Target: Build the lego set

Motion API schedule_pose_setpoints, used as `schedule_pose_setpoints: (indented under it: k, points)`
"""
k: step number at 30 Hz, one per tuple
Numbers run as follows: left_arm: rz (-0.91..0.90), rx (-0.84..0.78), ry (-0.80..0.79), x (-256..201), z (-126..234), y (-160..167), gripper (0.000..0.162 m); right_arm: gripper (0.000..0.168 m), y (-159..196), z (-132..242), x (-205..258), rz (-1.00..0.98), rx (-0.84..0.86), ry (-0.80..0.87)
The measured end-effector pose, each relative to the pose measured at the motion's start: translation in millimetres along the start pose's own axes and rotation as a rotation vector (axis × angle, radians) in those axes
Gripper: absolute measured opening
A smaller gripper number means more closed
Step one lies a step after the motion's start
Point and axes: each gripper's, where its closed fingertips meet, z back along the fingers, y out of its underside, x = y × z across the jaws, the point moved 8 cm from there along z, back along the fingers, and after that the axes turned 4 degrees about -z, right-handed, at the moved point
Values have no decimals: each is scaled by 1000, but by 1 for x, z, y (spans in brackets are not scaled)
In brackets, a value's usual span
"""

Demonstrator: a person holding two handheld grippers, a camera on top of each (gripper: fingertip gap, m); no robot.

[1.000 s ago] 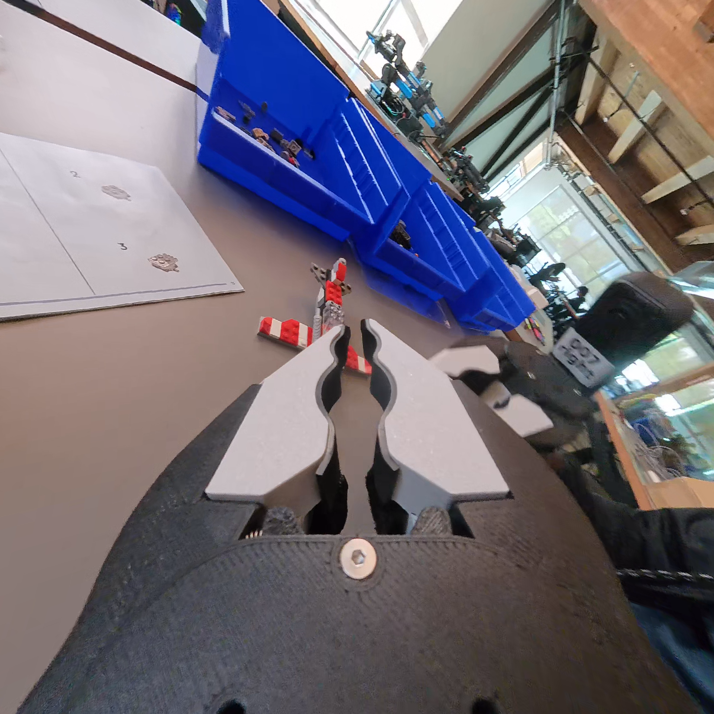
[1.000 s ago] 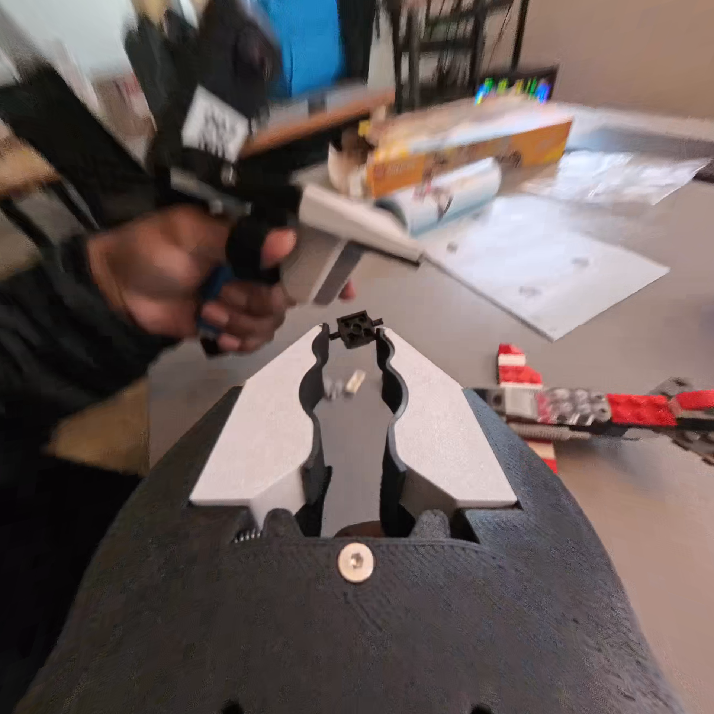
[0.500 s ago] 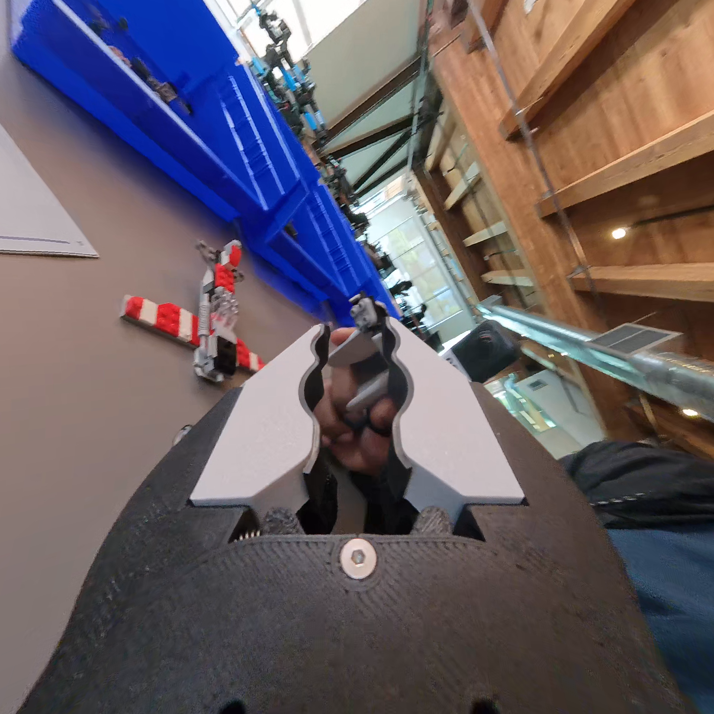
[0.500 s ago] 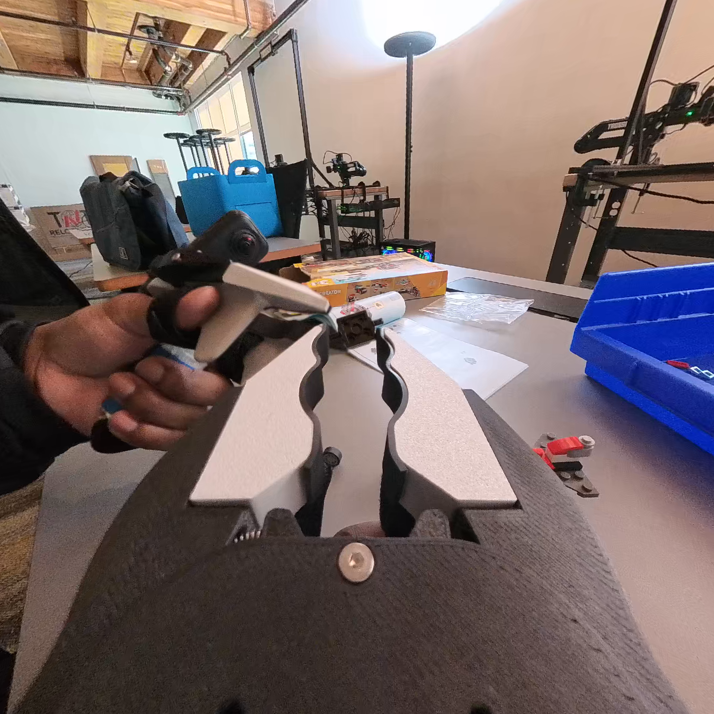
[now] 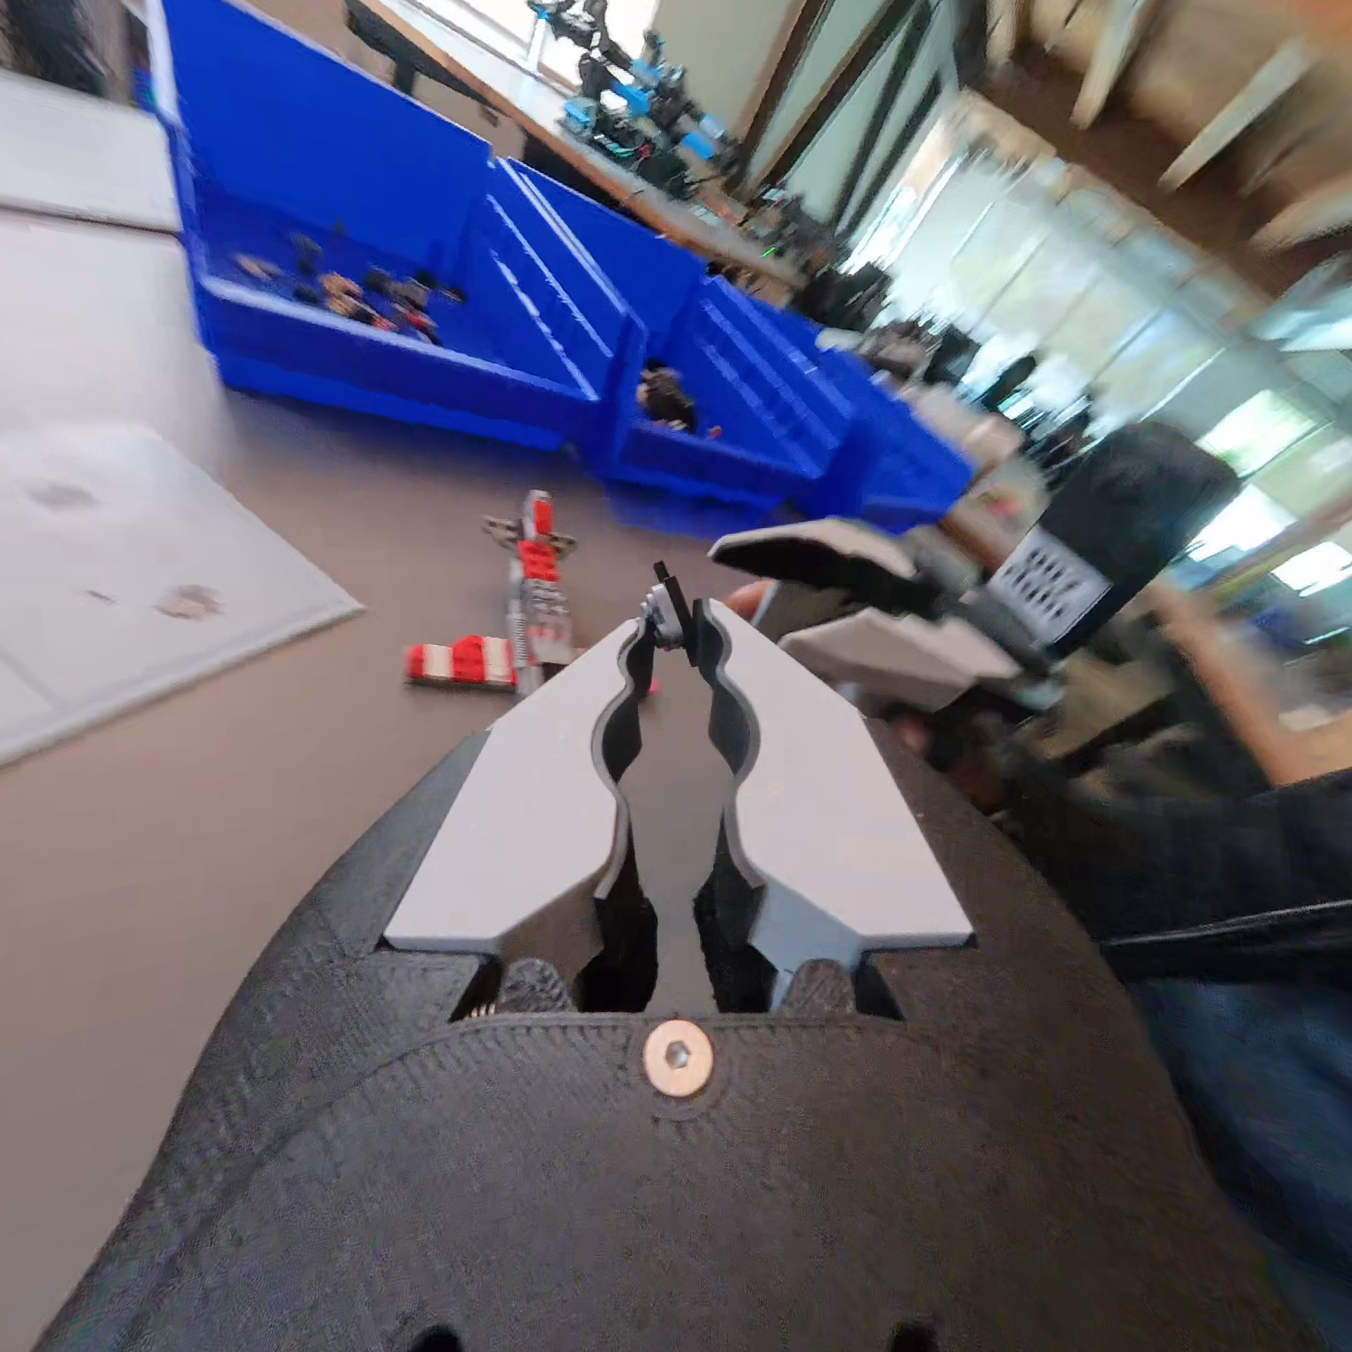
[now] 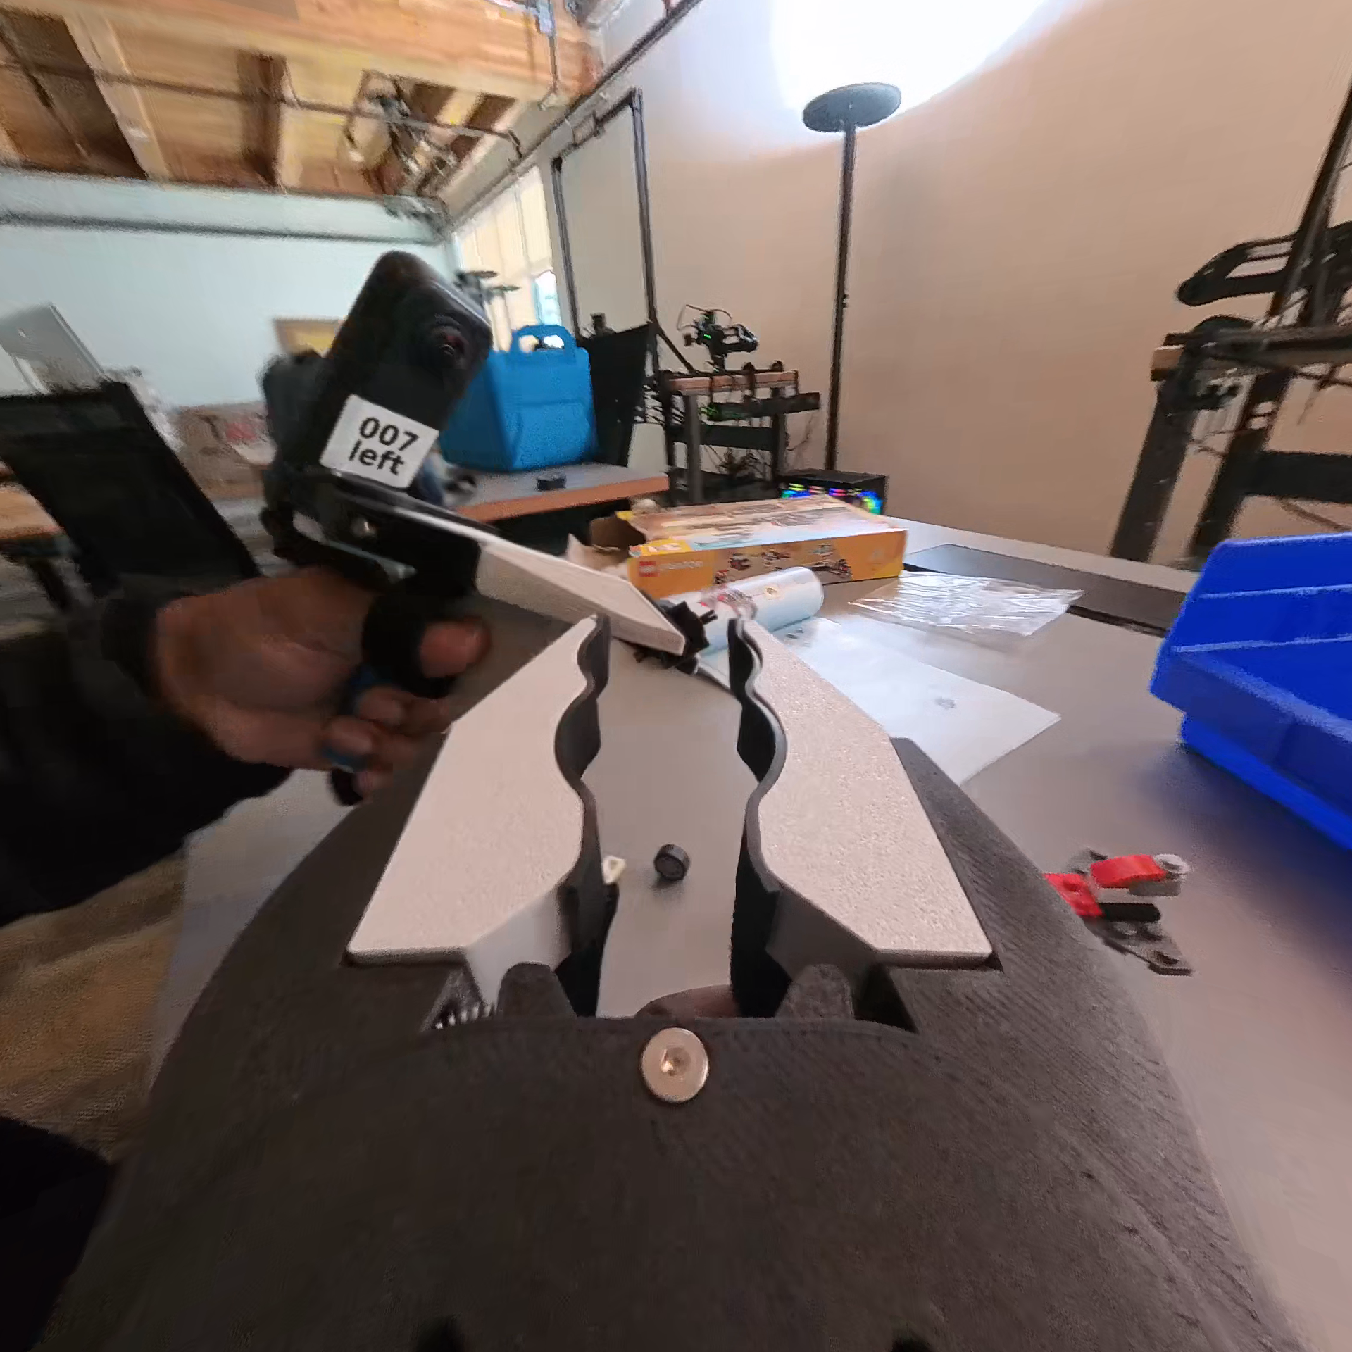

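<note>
Fingers of the left gripper (image 5: 671, 628) pinch a small grey-and-black lego piece (image 5: 664, 613) at centre frame, while the right gripper (image 6: 664, 635) stands released around it

Bright daylight; motion blur; fisheye edges

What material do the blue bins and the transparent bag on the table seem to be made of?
Blue bins: probably rigid moulded plastic, smooth and slightly glossy; the walls are uniform in colour, with moulded ribs.
Transparent bag: probably thin plastic film, crinkled and shiny; the table shows through it and the folds catch light.
</note>
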Motion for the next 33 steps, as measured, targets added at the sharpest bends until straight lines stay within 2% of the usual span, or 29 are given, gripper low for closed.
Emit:
schedule_pose_setpoints:
  k: [4,6,8,16,23,33]
  points:
    - [-490,47,-192,-10,6,-4,13,39,-5,7,-9,-71,9,-18]
    - [-704,54,-218,-20,5,-2,12,39,-6,7,-11,-126,29,-34]
    - [-813,50,-207,-28,3,1,12,40,-7,6,-11,-175,54,-52]
    - [-942,25,-236,-36,2,1,10,38,-6,5,-10,-307,149,-148]
    - [-996,12,-226,-40,2,3,10,28,-11,6,-11,-418,134,-197]
    - [-1009,-24,-180,-45,4,3,10,10,-17,12,-6,-361,124,-289]
